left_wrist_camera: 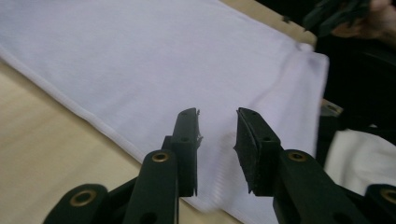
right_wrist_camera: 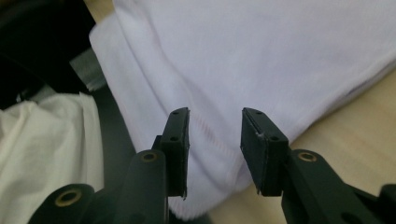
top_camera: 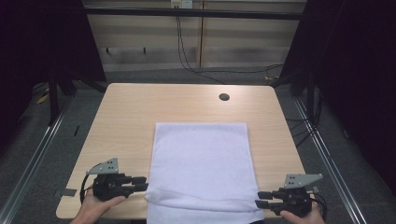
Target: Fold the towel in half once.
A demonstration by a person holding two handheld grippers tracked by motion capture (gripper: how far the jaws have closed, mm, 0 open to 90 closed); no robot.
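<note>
High view: we see the white towel (top_camera: 201,163) spread on the worktop (top_camera: 126,121), its near edge hanging past the rim and cut off; the left gripper (top_camera: 140,183) and right gripper (top_camera: 262,199) flank the near corners.

Left gripper view: we find the jaws parted, gripping nothing, towel hem beneath and ahead of them.

Right gripper view: likewise parted and empty, over the towel's stitched corner; whether the pads (right_wrist_camera: 179,140) touch cloth we cannot tell.

towel (top_camera: 201,163): white cloth, soft, matt, stitched hem, as I see it
table (top_camera: 130,116): pale wood grain, smooth, slight sheen
left gripper (left_wrist_camera: 217,133): black plastic, matt; brass-coloured rivets
</note>
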